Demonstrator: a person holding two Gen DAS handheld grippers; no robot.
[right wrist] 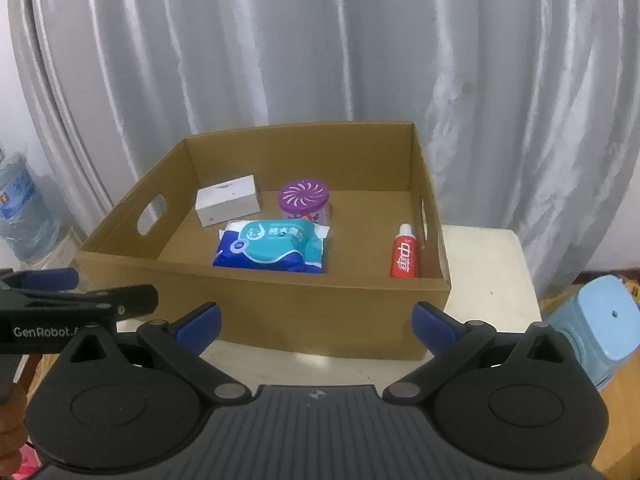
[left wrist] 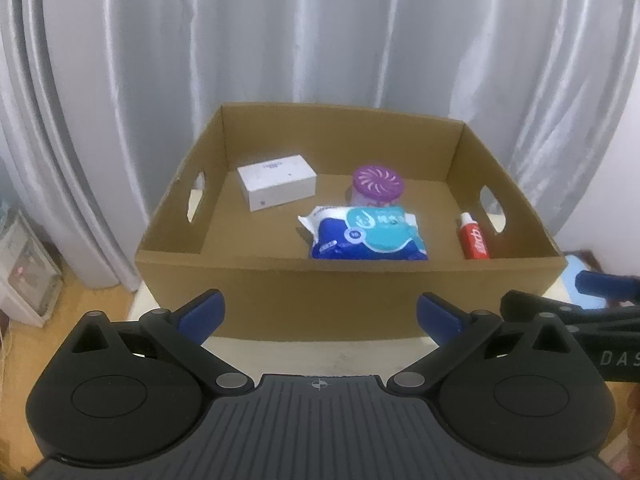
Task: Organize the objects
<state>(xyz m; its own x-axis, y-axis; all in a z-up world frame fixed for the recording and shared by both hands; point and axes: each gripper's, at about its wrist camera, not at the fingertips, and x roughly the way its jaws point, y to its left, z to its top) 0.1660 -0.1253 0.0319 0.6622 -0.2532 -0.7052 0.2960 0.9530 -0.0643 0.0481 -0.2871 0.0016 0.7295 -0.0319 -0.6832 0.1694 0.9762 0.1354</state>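
An open cardboard box (left wrist: 280, 284) (right wrist: 280, 304) with handle cut-outs stands on a pale table. Inside lie a white carton (left wrist: 277, 181) (right wrist: 227, 200), a purple-lidded jar (left wrist: 378, 184) (right wrist: 305, 199), a blue and teal wipes pack (left wrist: 370, 234) (right wrist: 272, 245) and a red toothpaste tube (left wrist: 473, 240) (right wrist: 405, 258) by the right wall. My left gripper (left wrist: 319, 316) hangs open in front of the box's near wall, empty. My right gripper (right wrist: 316, 322) is open too, just right of the left one, nothing between its blue pads. Each gripper shows at the edge of the other's view.
Grey curtains (left wrist: 320, 40) hang close behind the table. A light blue stool (right wrist: 600, 320) stands at the right. A water bottle (right wrist: 24, 216) sits at the left on the floor. A white object (left wrist: 24, 268) rests on the wooden floor at the left.
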